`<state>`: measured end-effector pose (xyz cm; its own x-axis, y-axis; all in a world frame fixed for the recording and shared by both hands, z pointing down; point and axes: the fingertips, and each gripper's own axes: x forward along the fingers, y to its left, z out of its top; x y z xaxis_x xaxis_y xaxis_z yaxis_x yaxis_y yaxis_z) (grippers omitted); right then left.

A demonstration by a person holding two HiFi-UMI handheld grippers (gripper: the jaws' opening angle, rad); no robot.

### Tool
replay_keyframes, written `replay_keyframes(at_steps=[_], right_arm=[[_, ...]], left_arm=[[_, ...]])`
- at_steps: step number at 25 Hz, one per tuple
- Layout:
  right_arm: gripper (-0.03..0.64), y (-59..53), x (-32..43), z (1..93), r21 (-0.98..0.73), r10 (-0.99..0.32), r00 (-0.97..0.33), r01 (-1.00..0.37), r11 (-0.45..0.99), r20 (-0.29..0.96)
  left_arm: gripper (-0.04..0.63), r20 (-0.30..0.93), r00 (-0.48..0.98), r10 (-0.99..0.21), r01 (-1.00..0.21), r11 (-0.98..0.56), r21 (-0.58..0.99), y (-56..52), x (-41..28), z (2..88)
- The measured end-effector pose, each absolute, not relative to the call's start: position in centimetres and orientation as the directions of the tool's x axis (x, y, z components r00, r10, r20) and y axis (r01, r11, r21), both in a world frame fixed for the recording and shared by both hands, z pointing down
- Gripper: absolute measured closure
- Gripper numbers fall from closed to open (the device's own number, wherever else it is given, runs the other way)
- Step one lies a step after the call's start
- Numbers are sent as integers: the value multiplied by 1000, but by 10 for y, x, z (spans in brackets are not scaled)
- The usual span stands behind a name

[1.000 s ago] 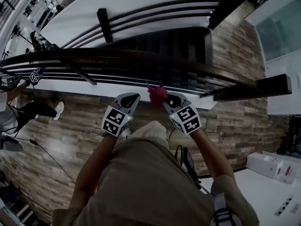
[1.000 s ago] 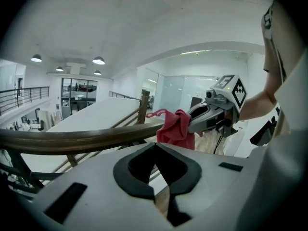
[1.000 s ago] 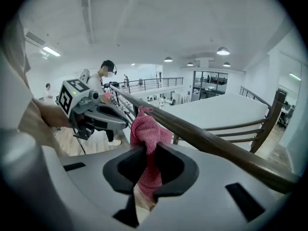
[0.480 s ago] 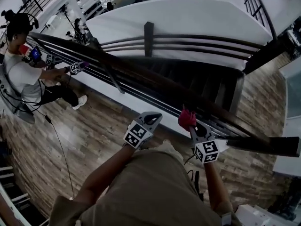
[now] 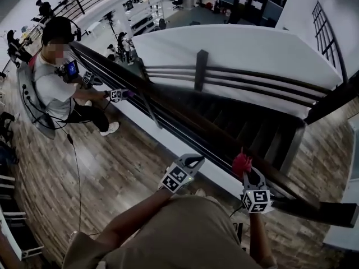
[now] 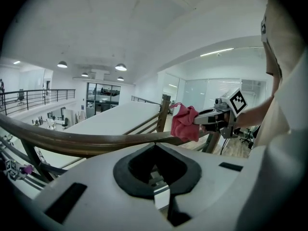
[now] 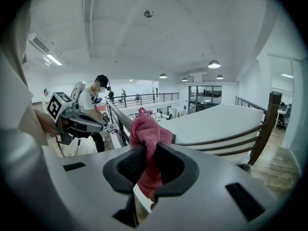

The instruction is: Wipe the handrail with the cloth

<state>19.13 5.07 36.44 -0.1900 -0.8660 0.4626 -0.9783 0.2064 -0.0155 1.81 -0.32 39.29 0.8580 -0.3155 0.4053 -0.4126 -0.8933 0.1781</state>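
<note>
I can't read a word, number or brand name anywhere here. The only printed marks are black-and-white square patterns, on the left marker cube (image 5: 175, 178) of the left gripper (image 5: 193, 161) and the right marker cube (image 5: 257, 199) of the right gripper (image 5: 245, 171). They're blocky codes with no letters.

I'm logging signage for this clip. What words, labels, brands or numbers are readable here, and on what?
No readable text.
Left hand-held gripper, right hand-held gripper: black-and-white square markers, no letters.
Pink cloth, dark wooden handrail: unprinted.
Other person's chest device: too small.
</note>
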Motion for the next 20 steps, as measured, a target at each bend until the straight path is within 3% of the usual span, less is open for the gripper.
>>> replay_keyframes(at_steps=[14,20], right_arm=[[557,84,276,405,-1,-848,-262,-955,295,461],[557,81,278,404,-11,-844,-298,-945,327,446]], left_arm=[[578,448,784,-429,-544,-823,164,19,91,420],[578,463,762,-453,-573,-804,158,25,95,421]])
